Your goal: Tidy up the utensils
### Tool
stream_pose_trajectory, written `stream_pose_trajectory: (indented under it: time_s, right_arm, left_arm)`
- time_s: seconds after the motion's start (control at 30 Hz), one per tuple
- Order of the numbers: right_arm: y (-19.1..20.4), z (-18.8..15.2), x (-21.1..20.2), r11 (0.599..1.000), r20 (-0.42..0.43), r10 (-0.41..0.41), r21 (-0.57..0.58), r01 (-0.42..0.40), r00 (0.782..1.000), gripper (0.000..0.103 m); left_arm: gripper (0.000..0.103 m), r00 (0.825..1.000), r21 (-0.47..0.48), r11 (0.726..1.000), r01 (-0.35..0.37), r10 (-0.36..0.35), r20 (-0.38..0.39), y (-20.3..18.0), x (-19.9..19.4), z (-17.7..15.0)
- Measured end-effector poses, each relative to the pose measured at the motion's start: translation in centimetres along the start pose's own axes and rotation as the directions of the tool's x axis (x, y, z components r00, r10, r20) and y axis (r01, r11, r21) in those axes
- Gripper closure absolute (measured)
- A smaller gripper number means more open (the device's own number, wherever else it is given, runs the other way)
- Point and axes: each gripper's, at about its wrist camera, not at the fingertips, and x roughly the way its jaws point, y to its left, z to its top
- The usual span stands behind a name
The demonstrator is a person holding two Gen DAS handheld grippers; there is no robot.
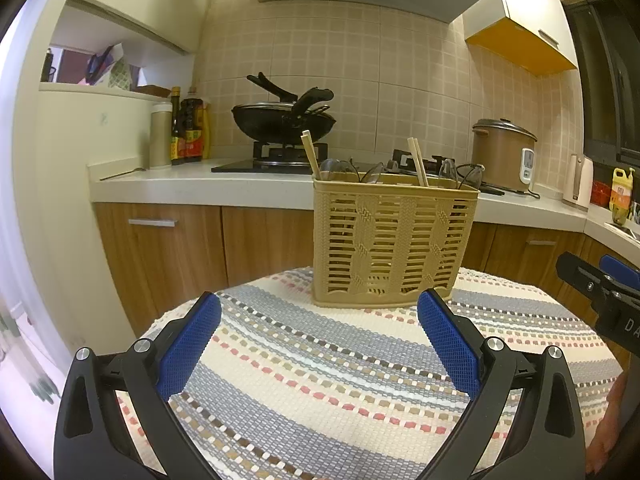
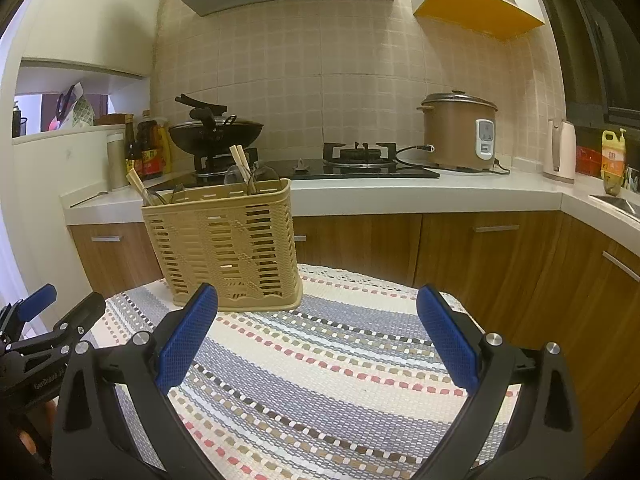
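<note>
Left gripper (image 1: 319, 308) sits low over the striped woven cloth (image 1: 320, 380), jaws spread wide, blue pads (image 1: 188, 352) holding nothing. Right gripper (image 2: 317, 300) same deal: jaws wide apart, nothing between its blue pads (image 2: 450, 336), hovering over the same cloth (image 2: 320, 380). Each gripper shows at the edge of the other's view, right one at far right of the left wrist view (image 1: 600, 292), left one at far left of the right wrist view (image 2: 44, 320). Tan slotted utensil basket (image 1: 394, 240) stands upright on the far part of the cloth, dead ahead of the left gripper, ahead-left of the right one (image 2: 224, 248). Inside it: two sets of wooden chopsticks (image 1: 418, 162) leaning up past the rim, one toward each end, plus clear spoon-like utensils (image 1: 340, 170) poking out; exact count is hard to tell. Beyond the basket, kitchen counter (image 2: 400, 196) with a black wok (image 2: 216, 134) on the gas hob (image 2: 360, 168), brown rice cooker (image 2: 460, 136) to the right, sauce bottles (image 1: 188, 128) to the left.
</note>
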Motion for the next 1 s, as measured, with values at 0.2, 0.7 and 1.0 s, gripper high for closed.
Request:
stream_pose_trajectory:
  time_s: [0.2, 0.7, 1.0]
  right_arm:
    - [-0.5, 0.1, 0.0, 1.0, -0.002, 0.001, 0.027, -0.001, 1.0, 0.008]
    - [0.6, 0.1, -0.5, 1.0, 0.026, -0.022, -0.021, 0.022, 0.999, 0.008]
    - [0.4, 0.1, -0.3, 1.0, 0.018, -0.016, -0.014, 0.016, 1.0, 0.008]
  left_arm:
    - [0.008, 1.0, 0.004, 1.0, 0.002, -0.002, -0.002, -0.2, 0.0, 0.0]
    - [0.008, 1.0, 0.01, 1.0, 0.004, -0.004, -0.008, -0.4, 0.3, 0.0]
    - [0.008, 1.0, 0.011, 1.0, 0.007, -0.007, -0.012, -0.4, 0.3, 0.0]
